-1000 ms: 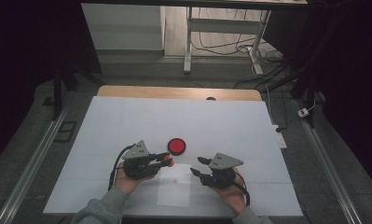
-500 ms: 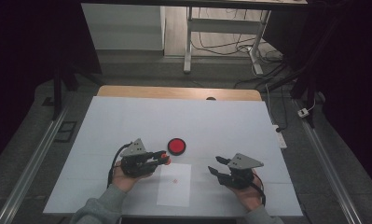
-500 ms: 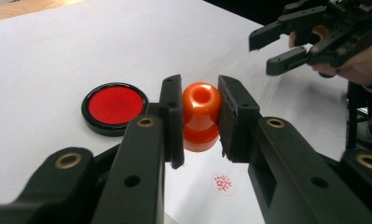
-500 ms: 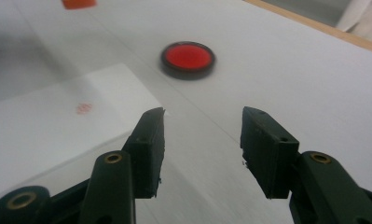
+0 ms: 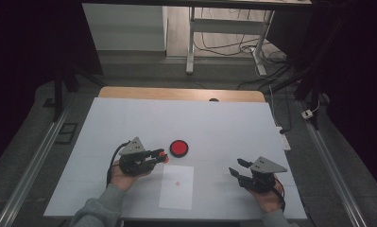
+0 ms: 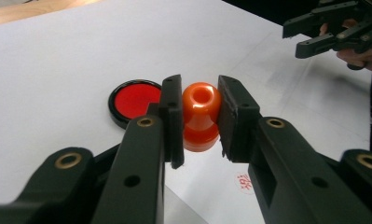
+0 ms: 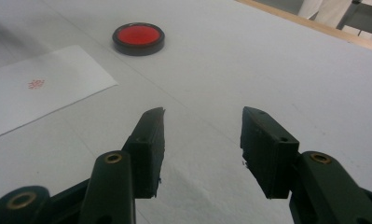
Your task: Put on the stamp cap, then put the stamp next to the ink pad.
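Now: L gripper clamps orange stamp, R gripper empty, jaws apart.
Stamp held just above white paper sheet, near red ink pad; red imprint on sheet; R well apart, over table.

paper sheet: has one small red stamp mark on it, some characters, way too tiny to read
left gripper view: same red stamp mark, part hidden behind a jaw, still can't make it out
everything else: no readable text
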Action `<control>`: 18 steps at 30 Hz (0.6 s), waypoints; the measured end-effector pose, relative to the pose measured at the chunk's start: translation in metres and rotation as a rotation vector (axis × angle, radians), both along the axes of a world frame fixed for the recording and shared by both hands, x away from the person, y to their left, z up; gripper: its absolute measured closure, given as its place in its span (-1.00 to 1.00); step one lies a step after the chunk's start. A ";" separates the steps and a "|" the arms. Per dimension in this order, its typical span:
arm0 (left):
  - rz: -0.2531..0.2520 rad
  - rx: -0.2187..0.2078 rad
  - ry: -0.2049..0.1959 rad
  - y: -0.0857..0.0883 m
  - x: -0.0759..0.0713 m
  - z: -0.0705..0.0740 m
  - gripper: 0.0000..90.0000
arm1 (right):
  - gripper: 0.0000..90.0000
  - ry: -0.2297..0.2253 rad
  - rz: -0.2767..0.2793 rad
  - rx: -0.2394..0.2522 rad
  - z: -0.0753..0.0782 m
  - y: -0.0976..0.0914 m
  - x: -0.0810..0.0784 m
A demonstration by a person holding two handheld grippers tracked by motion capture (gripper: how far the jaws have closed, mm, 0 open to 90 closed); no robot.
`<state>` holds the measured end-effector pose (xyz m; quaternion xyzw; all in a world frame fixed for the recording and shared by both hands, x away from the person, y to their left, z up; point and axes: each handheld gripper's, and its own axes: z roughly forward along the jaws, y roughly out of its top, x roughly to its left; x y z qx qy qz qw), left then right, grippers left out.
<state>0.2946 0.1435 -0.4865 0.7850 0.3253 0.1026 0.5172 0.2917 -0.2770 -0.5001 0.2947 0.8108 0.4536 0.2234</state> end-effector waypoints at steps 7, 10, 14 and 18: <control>0.030 0.002 0.001 0.006 0.005 0.000 0.61 | 0.09 -0.004 -0.005 0.003 0.001 -0.004 0.001; 0.042 0.010 0.000 0.008 0.007 -0.001 0.61 | 0.10 -0.002 0.003 0.000 0.000 -0.003 0.001; 0.057 0.018 0.000 0.009 0.010 -0.002 0.61 | 0.10 -0.002 0.006 -0.002 0.001 -0.003 0.000; 0.070 0.029 0.005 0.010 0.013 -0.004 0.61 | 0.10 -0.005 0.006 -0.004 0.000 -0.002 0.001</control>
